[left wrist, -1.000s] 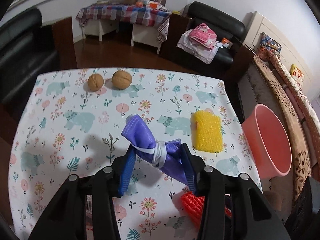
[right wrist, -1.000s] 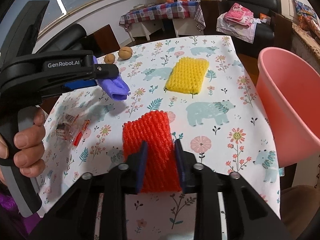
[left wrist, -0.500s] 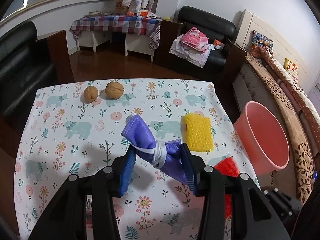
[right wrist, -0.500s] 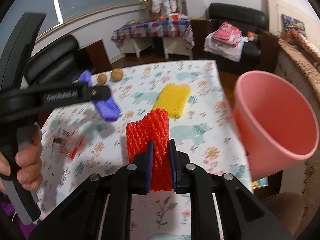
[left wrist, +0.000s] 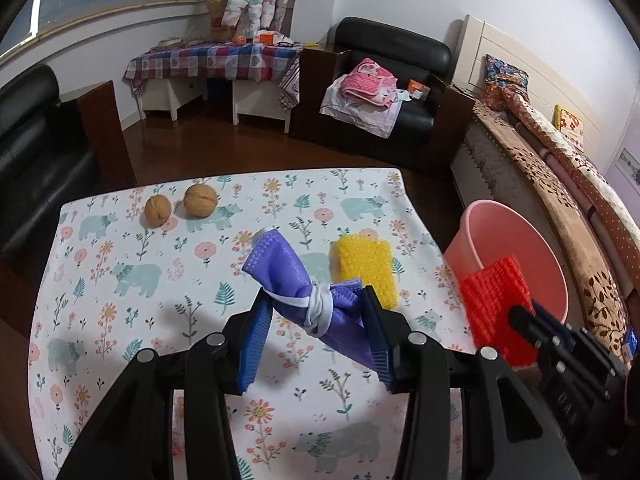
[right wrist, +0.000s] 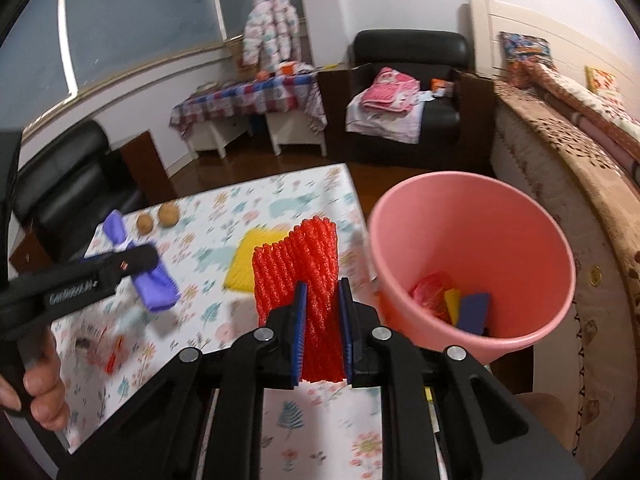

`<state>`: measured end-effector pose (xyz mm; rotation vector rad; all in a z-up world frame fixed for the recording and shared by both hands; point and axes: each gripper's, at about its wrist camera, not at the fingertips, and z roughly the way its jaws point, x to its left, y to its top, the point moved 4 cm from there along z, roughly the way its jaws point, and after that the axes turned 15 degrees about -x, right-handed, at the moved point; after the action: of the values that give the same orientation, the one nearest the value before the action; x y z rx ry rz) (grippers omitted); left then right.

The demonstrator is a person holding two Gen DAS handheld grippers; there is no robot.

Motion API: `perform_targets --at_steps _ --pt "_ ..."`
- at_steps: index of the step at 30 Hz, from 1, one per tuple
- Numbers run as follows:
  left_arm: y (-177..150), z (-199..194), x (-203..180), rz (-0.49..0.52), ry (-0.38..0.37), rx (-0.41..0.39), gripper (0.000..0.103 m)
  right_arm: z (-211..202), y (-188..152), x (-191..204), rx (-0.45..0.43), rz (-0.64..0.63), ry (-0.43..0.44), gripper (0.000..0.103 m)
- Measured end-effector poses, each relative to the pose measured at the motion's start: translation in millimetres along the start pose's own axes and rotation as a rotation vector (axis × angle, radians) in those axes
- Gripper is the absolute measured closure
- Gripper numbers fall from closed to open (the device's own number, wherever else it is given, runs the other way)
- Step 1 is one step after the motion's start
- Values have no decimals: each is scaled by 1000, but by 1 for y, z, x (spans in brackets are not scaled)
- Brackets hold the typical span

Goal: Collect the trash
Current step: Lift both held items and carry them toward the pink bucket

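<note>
The right gripper (right wrist: 322, 328) pinches a red foam net (right wrist: 298, 276), ribbed and springy, which a second ago lay flat on the table and now stands lifted off it, beside the pink bucket's (right wrist: 472, 184) rim at the table's (left wrist: 120, 320) right edge. The left gripper (left wrist: 316, 340) clamps a purple fabric bundle (left wrist: 296, 284) tied with white elastic, unchanged, above the table's middle. A yellow foam net (left wrist: 366, 266) lies flat near the right edge; two walnuts (left wrist: 180, 206) sit near the far left corner.
</note>
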<state>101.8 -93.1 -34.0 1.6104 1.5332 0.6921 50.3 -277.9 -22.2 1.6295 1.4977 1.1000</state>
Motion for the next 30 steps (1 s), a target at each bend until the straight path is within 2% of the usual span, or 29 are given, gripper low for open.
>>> perform_targets --at_steps 11,30 --pt "17 3 -52 74 -76 -56 58 1 15 -53 -48 53 -126 87" --pt "33 14 -145 186 -227 -109 58 4 25 -108 -98 100 -254 87"
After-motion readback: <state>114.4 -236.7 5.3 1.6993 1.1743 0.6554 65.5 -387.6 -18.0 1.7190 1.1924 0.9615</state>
